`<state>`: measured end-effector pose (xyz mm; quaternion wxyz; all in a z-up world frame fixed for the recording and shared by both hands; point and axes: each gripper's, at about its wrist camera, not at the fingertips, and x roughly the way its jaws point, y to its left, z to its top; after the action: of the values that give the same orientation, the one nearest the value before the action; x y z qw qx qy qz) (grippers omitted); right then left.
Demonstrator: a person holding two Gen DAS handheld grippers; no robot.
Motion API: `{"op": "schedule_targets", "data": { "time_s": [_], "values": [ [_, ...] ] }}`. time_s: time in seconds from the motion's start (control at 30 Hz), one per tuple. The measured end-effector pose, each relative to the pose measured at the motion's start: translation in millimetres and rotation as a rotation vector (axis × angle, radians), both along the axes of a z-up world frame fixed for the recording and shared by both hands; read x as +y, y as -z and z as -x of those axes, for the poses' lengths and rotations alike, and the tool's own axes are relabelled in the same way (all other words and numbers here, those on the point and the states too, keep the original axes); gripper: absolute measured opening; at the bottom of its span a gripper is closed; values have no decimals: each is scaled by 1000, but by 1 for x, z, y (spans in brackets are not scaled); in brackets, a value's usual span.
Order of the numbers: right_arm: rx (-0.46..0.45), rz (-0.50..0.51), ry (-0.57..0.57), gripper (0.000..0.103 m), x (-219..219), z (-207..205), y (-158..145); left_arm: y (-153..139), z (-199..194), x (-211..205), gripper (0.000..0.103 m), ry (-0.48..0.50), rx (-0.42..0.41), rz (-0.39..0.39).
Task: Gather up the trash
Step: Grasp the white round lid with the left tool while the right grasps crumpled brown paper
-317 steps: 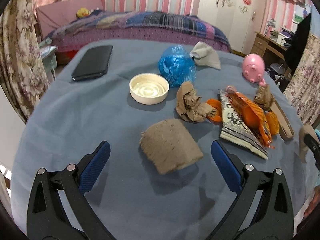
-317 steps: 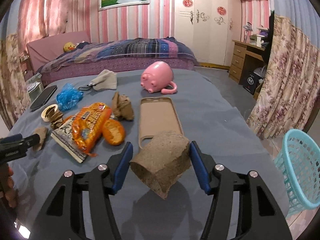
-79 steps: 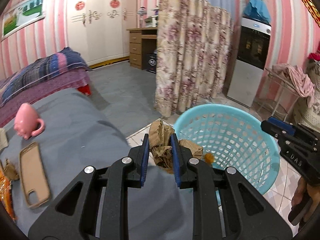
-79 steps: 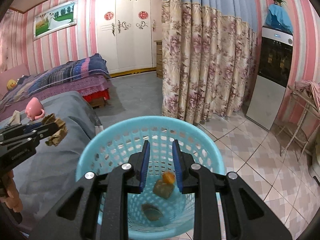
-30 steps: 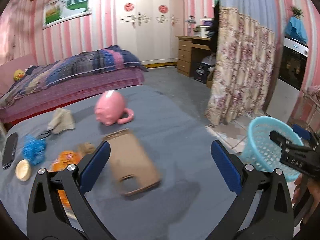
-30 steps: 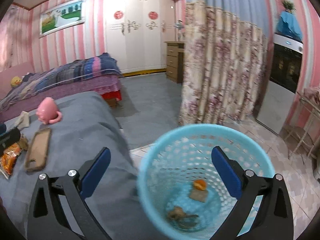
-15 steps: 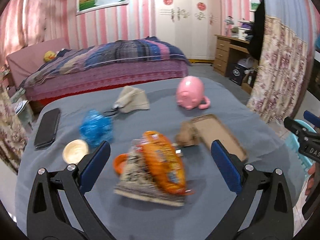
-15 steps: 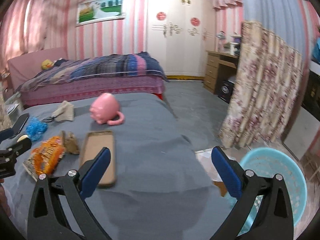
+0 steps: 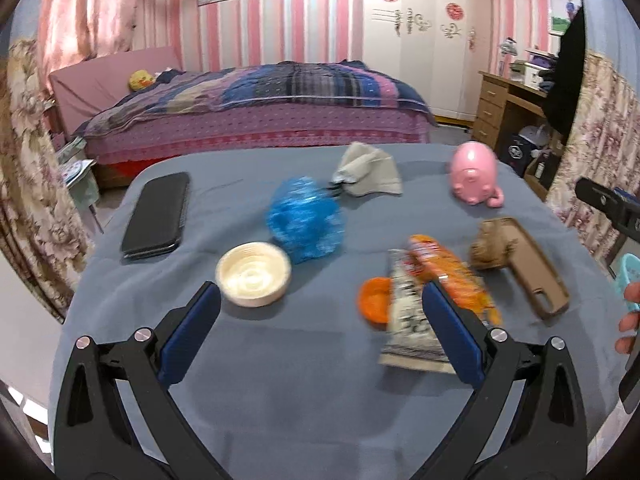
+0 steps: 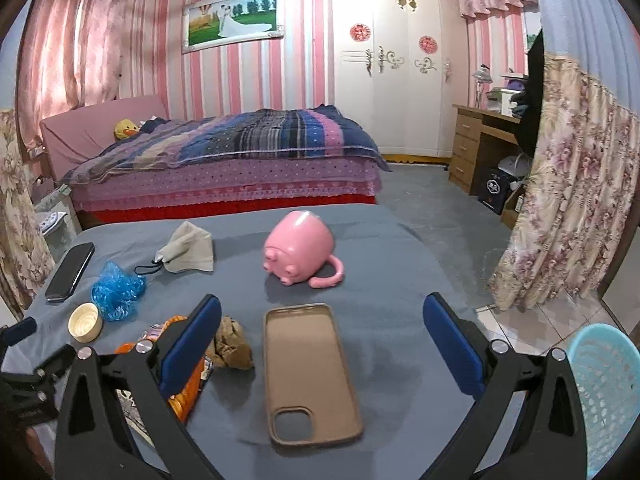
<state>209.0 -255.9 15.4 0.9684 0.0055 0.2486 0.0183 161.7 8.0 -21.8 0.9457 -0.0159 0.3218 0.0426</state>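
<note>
Both grippers have swung from the basket (image 10: 604,392) back over the table, jaws apart, empty; orange wrapper (image 9: 448,276) lies long-axis away.

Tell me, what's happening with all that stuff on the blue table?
A person holds two black grippers with blue pads, left gripper and right gripper, jaws open and empty, above the table. Trash waits there: an orange snack wrapper, a crumpled brown paper wad, a crinkled blue plastic bag. The light blue mesh basket stands on the floor.

On my table (image 10: 384,280) — one pink pig mug (image 10: 298,254), one phone case (image 10: 308,368), one black phone (image 9: 158,214), one cream lid (image 9: 253,279), one blue plastic wad (image 9: 306,224), one grey face mask (image 9: 370,170), one crumpled brown paper (image 10: 232,344), two snack wrappers (image 9: 412,316) — one orange peel (image 9: 374,300). One blue basket (image 10: 604,392).
</note>
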Motion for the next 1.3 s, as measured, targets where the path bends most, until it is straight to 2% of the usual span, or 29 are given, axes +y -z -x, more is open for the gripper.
{"op": "schedule_targets", "data": {
  "time_s": [0.13,0.27,0.37,0.43,0.63,0.77,0.83,0.9,0.97,1.0,1.3],
  "values": [
    [57,8,-43,99,5,-6,21,15,-4,27,97,-45,24,14],
    [97,57,-33,99,3,-10,33,28,-10,49,97,-106,52,7],
    [107,48,-27,99,-2,-14,36,38,-19,69,97,-117,104,101],
    [104,37,-26,99,-4,-16,35,40,-27,75,97,-123,115,120],
    [116,23,-33,99,-3,-23,38,40,-55,67,97,-88,127,72],
    [152,7,-97,99,0,-26,42,46,-77,61,97,-62,170,40],
    [141,16,-96,99,1,-24,42,48,-84,61,92,-55,183,41],
    [128,20,-93,99,4,-22,41,50,-87,60,77,-34,202,49],
    [123,8,-111,99,7,-21,42,51,-86,56,69,-23,208,32],
    [127,6,-117,99,10,-22,43,51,-84,55,61,-15,206,28],
    [152,32,-185,96,52,-32,55,42,-55,52,60,-24,165,8]
  ]
}}
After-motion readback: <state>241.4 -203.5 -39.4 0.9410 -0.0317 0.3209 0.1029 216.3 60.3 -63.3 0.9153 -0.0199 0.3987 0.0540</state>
